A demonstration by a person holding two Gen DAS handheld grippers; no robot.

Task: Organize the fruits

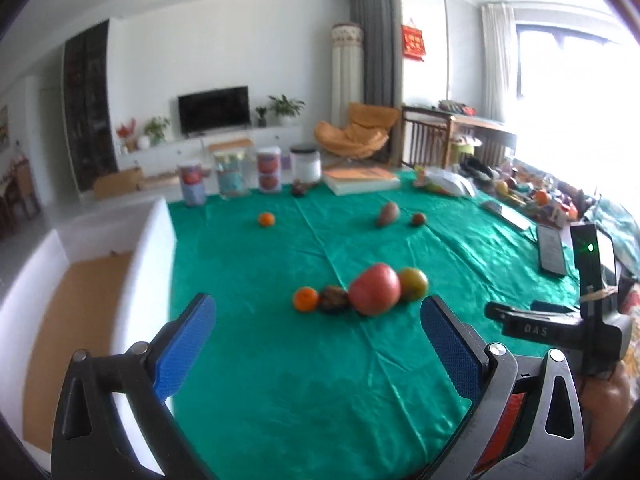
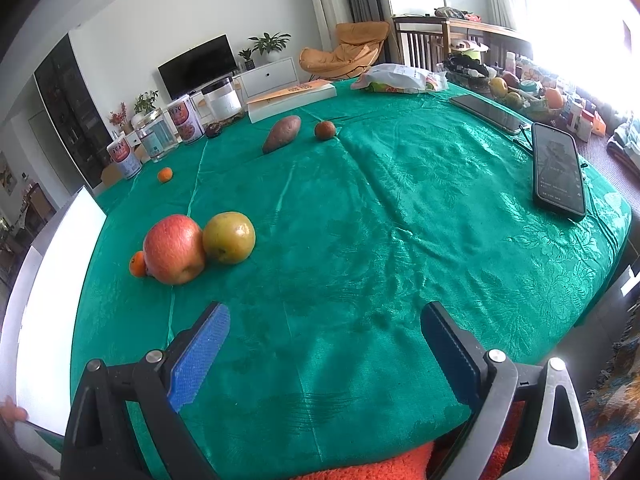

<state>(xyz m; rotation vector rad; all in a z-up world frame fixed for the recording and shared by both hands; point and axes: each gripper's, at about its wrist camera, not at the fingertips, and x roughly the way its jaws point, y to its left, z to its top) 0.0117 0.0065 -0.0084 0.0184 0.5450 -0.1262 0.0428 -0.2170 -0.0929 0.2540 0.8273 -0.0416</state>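
On the green tablecloth (image 1: 280,380) a row of fruit lies together: a small orange (image 1: 306,299), a dark wrinkled fruit (image 1: 333,299), a big red apple (image 1: 375,289) and a yellow-green fruit (image 1: 413,283). My left gripper (image 1: 318,312) stands open just short of this row, nothing between its blue pads. Farther back lie another small orange (image 1: 266,219), a sweet potato (image 1: 387,213) and a small reddish fruit (image 1: 418,219). My right gripper (image 2: 325,322) is open over bare cloth, right of the apple (image 2: 174,249) and the yellow-green fruit (image 2: 229,237).
A white box with a brown floor (image 1: 80,304) sits at the table's left edge. Tins and jars (image 1: 230,178), a flat white box (image 1: 360,180) and a bag (image 1: 448,184) line the far side. Two phones (image 2: 558,170) lie at the right.
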